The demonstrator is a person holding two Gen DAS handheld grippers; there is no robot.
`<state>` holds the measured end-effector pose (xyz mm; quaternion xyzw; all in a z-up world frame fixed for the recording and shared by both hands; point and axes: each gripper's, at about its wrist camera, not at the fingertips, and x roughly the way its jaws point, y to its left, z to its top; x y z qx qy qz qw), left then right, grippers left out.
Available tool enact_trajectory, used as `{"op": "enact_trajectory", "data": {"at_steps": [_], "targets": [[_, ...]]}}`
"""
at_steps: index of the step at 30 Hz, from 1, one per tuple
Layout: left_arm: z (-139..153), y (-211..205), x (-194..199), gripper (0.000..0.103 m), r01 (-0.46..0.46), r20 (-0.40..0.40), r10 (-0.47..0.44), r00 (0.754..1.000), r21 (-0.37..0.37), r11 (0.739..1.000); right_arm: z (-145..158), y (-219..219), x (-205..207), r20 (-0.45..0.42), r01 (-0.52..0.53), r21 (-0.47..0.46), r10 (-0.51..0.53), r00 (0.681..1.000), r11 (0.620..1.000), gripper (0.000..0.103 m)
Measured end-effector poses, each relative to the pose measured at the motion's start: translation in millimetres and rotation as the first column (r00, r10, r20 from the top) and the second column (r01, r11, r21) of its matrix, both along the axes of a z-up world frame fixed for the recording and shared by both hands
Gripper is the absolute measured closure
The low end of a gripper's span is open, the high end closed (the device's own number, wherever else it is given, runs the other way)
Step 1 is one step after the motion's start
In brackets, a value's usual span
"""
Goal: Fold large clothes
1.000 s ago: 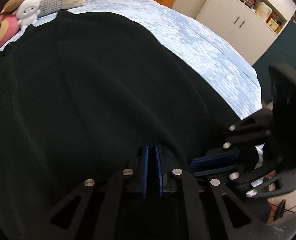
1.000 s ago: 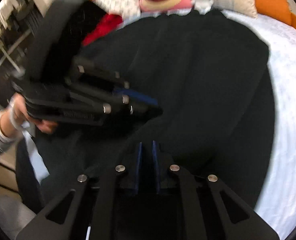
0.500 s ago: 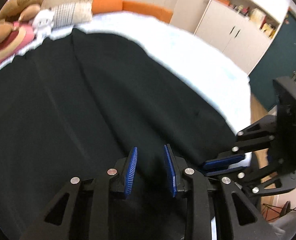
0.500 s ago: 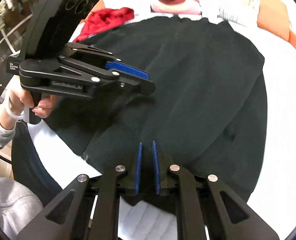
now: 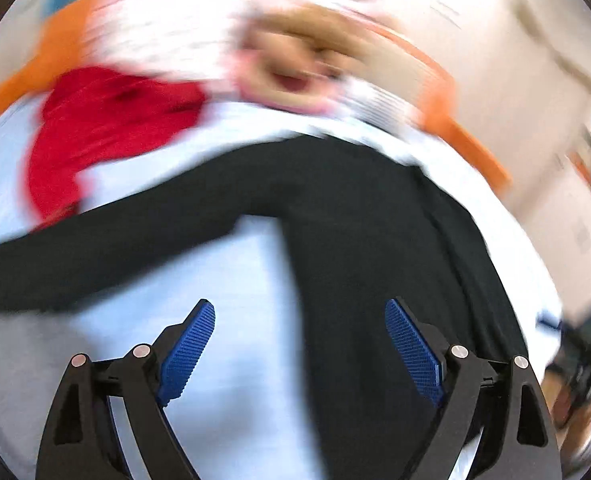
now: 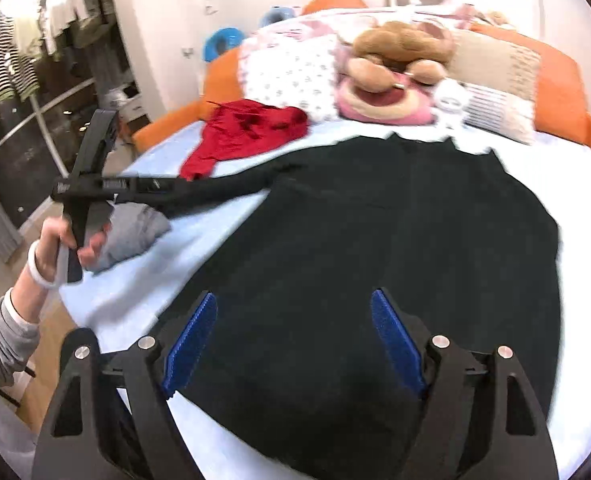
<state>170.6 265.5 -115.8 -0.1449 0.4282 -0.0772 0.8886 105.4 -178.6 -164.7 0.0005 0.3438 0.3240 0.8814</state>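
Note:
A large black garment (image 6: 395,232) lies spread flat on the light blue bed (image 6: 135,304), one sleeve (image 6: 223,188) stretched out to the left. My right gripper (image 6: 293,336) is open and empty above the garment's near hem. My left gripper (image 5: 299,344) is open and empty; its view is motion-blurred and shows the black garment (image 5: 375,248) and its sleeve (image 5: 107,240). In the right wrist view the left gripper (image 6: 151,186) is seen side-on, held at the sleeve's end near the bed's left edge.
A red garment (image 6: 247,132) and a grey folded cloth (image 6: 131,232) lie at the bed's left. Pillows (image 6: 291,72) and plush toys (image 6: 395,80) sit at the orange headboard (image 6: 555,76). A clothes rack (image 6: 23,60) stands at the left.
Both grippers have opened and let go of the black garment. The left gripper has swung far left to the sleeve end. The right gripper has pulled back over the near hem.

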Motion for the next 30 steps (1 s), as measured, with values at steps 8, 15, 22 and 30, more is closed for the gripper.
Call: {"op": "enact_trajectory", "data": {"at_steps": [8, 15, 22, 30], "targets": [[1.9, 191.3, -39.0, 0.014, -0.37, -0.066, 0.366, 0.928, -0.086, 0.925, -7.3, 68.3, 59.5, -0.058, -0.038, 0.054, 0.042, 0.997, 0.998, 0.025], [-37.1, 240.8, -20.7, 0.014, -0.431, -0.194, 0.409, 0.892, -0.091, 0.898, -17.9, 90.8, 74.7, -0.083, -0.056, 0.083, 0.063, 0.995, 0.995, 0.024], [-64.3, 254.8, -8.7, 0.014, -0.463, -0.238, 0.431, 0.87, -0.096, 0.881, -32.4, 99.7, 91.9, -0.124, -0.076, 0.074, 0.085, 0.989, 0.994, 0.024], [-66.8, 254.5, -17.3, 0.015, -0.52, -0.293, 0.46, 0.838, -0.179, 0.835, -33.8, 117.5, 106.8, -0.117, -0.118, 0.077, 0.127, 0.985, 0.99, 0.024]]}}
